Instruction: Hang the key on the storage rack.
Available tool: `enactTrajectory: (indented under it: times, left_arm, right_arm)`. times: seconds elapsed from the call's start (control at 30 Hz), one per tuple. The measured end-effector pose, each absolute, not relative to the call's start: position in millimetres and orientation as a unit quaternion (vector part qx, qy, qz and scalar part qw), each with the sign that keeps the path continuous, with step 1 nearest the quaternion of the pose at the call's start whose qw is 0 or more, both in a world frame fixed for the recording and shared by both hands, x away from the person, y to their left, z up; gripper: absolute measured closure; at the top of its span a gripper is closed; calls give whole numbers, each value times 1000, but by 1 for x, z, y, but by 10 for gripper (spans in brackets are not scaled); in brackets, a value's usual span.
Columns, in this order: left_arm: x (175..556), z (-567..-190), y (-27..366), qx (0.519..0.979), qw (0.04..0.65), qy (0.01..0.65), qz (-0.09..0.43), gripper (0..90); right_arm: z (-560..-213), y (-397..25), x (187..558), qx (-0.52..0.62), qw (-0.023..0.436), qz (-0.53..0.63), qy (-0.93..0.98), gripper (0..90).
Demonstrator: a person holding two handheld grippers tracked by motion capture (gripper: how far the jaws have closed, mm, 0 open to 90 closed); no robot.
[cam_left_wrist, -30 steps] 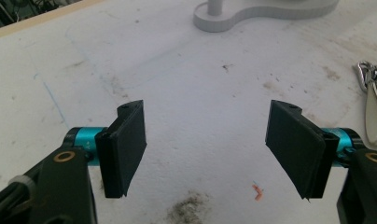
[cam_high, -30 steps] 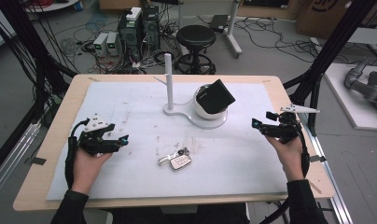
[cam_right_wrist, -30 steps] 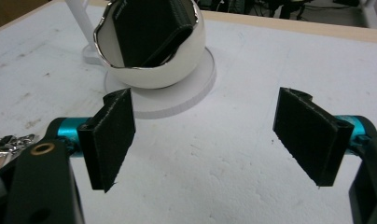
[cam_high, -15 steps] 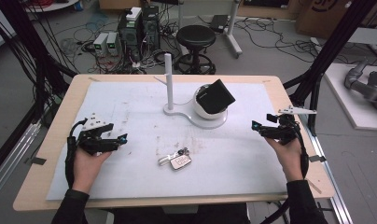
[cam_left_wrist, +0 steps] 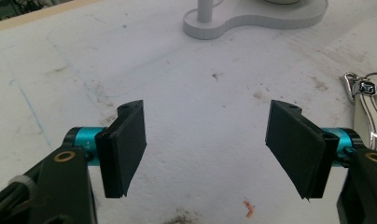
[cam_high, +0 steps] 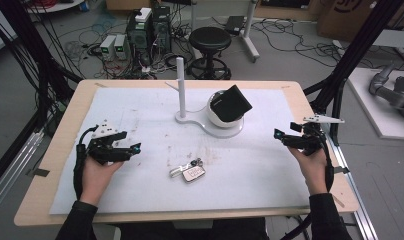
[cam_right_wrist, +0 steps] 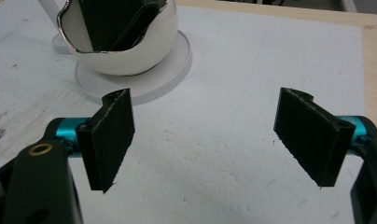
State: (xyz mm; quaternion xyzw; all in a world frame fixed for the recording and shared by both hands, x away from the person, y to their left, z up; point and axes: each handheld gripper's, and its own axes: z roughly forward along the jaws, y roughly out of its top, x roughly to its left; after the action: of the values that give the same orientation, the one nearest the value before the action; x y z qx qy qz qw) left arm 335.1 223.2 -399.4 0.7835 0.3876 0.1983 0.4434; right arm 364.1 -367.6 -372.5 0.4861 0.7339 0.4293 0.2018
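Note:
A bunch of keys with a silver fob [cam_high: 189, 171] lies on the white mat [cam_high: 140, 120] near the front middle; its ring and fob [cam_left_wrist: 366, 102] peek in at the right edge of the left gripper view. My left gripper [cam_high: 135, 148] rests at the left of the mat, open and empty [cam_left_wrist: 207, 149]. At the right edge of the mat my right gripper [cam_high: 277, 135] is open too, nothing between its jaws [cam_right_wrist: 203, 140]. A white bowl [cam_high: 220, 117] holding a black wallet [cam_high: 232, 103] sits on a white stand with an upright post [cam_high: 180, 85]; the bowl [cam_right_wrist: 126, 51] is ahead of the right gripper.
The white stand's flat base [cam_left_wrist: 252, 18] lies at the back middle of the mat. A wooden table edge [cam_high: 55, 150] frames the mat. Behind the table are a black stool [cam_high: 210, 40], computer boxes and cables on the floor.

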Motion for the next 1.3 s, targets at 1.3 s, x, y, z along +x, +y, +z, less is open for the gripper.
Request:
enactTrajectory:
  times: [1.3]
  left_arm:
    - [296, -433, 129, 861, 416, 285, 66, 482]
  right_arm:
    - [-384, -363, 369, 479, 195, 422, 745, 213]
